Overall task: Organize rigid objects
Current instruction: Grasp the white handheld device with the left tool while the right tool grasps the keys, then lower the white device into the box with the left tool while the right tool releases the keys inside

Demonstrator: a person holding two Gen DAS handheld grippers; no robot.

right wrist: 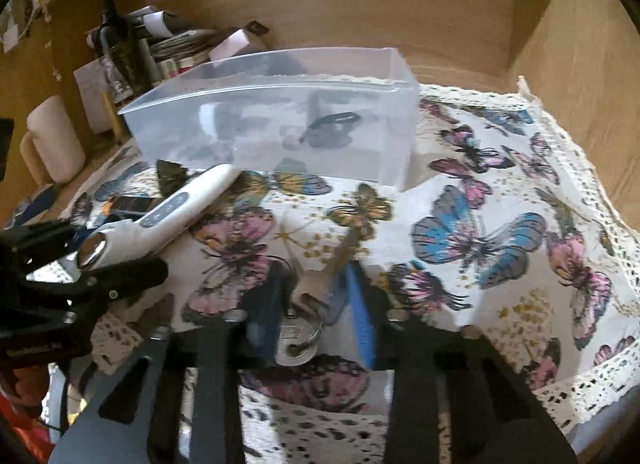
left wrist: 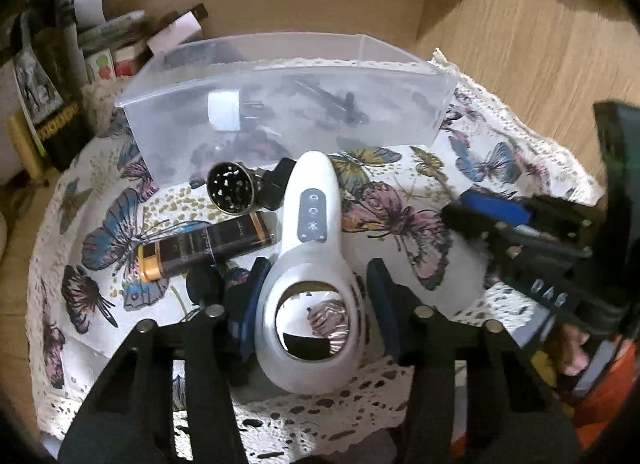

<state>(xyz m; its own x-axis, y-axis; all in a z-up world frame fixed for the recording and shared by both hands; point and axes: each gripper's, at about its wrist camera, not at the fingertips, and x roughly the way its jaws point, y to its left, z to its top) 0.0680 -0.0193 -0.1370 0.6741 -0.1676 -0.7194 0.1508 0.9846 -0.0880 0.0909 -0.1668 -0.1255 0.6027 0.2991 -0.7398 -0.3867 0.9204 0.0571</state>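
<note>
A white handheld device [left wrist: 310, 264] with a mirrored round head lies on the butterfly cloth [left wrist: 400, 200]. My left gripper [left wrist: 316, 292] has its jaws around the head, shut on it. It also shows in the right wrist view [right wrist: 168, 212]. Beside it lie a round black grinder [left wrist: 231, 186] and a black-and-gold lighter [left wrist: 204, 246]. A clear plastic bin [left wrist: 288, 104] holding dark items stands behind. My right gripper [right wrist: 316, 304] is shut on a metal key with a ring [right wrist: 298, 338] just above the cloth.
Books, pens and boxes [left wrist: 60, 76] are stacked at the back left. A cream mug [right wrist: 54, 144] stands left of the bin [right wrist: 272, 120]. Wooden walls [right wrist: 560, 44] close the back and right sides. The cloth's lace edge [right wrist: 560, 384] hangs at the front.
</note>
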